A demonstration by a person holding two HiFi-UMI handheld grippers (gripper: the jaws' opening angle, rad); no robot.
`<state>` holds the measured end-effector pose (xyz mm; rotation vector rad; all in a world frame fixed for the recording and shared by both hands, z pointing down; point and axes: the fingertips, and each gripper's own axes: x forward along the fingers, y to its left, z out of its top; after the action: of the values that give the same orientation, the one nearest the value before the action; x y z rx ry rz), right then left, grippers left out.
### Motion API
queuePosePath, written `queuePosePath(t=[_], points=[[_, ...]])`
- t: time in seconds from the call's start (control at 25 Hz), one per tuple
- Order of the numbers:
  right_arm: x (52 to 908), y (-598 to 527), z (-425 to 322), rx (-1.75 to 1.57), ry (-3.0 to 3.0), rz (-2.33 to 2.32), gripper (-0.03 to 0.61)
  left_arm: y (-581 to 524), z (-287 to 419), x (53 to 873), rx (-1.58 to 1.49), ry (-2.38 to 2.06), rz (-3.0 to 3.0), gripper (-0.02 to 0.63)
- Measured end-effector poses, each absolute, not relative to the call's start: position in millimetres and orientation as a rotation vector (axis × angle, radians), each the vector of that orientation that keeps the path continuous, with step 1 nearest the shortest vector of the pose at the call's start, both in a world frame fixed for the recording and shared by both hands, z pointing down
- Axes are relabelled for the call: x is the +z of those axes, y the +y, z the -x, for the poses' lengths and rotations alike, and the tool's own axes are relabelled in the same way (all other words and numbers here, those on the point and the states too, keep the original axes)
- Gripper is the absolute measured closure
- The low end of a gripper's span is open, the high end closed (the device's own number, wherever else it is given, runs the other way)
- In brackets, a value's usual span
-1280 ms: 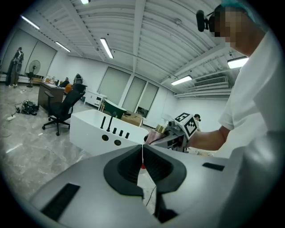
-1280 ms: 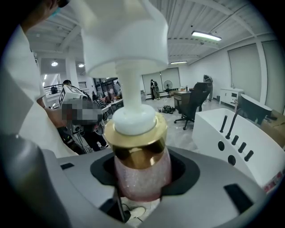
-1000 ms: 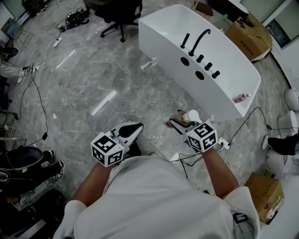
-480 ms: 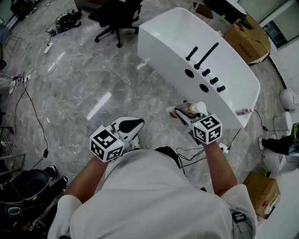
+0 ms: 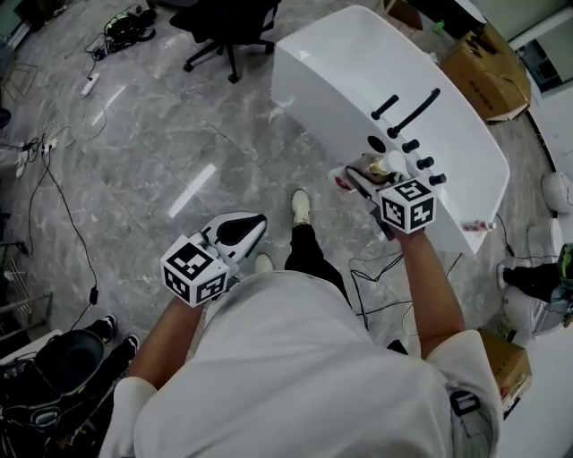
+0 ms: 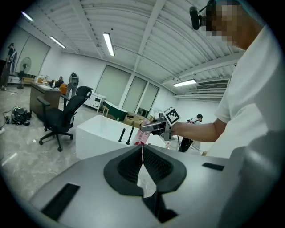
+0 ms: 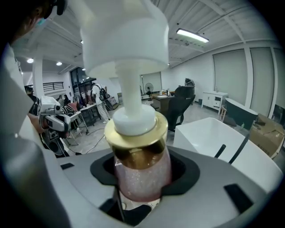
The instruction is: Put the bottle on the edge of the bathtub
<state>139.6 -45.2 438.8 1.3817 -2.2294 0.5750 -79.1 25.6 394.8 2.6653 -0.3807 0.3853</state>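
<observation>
A pink glitter bottle [image 7: 140, 171] with a gold collar and a white pump head [image 7: 124, 40] stands upright between the jaws of my right gripper [image 7: 141, 185], which is shut on its body. In the head view the right gripper [image 5: 365, 176] holds the bottle [image 5: 380, 166] over the near rim of the white bathtub [image 5: 340, 54], beside the black taps [image 5: 410, 114]. My left gripper [image 5: 251, 225] hangs over the floor at the left; its jaws [image 6: 142, 149] are shut with nothing between them. The left gripper view shows the bottle [image 6: 141, 136] far off.
A black office chair [image 5: 228, 27] stands left of the tub. Cardboard boxes [image 5: 488, 63] lie behind it. Cables [image 5: 54, 179] trail over the marble floor at the left and near the tub's end. A small pink item [image 5: 479, 227] lies on the tub's right rim.
The person has stepped closer to the bathtub. The right gripper has carried the bottle forward from over the floor to the tub's near rim. The left gripper stayed low at the left.
</observation>
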Motion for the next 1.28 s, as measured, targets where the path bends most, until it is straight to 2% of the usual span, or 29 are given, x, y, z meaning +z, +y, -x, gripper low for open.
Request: queuePosePath(t=[0.36,0.68,1.28], points=[[481,-189,-206,0.589,-2.212,-1.378,0.356,-82,58,397,0.387,-0.58,-2.599,0.594],[522,-310,-263,0.583,-2.214,-1.355,0.356,-168,1,393,0.414,-0.668,-2.552,0.592],[619,-485,-328,0.585,-2.144,-1.401,0.356,-249,-44,408,0.496,-0.754,-2.459,0.592]])
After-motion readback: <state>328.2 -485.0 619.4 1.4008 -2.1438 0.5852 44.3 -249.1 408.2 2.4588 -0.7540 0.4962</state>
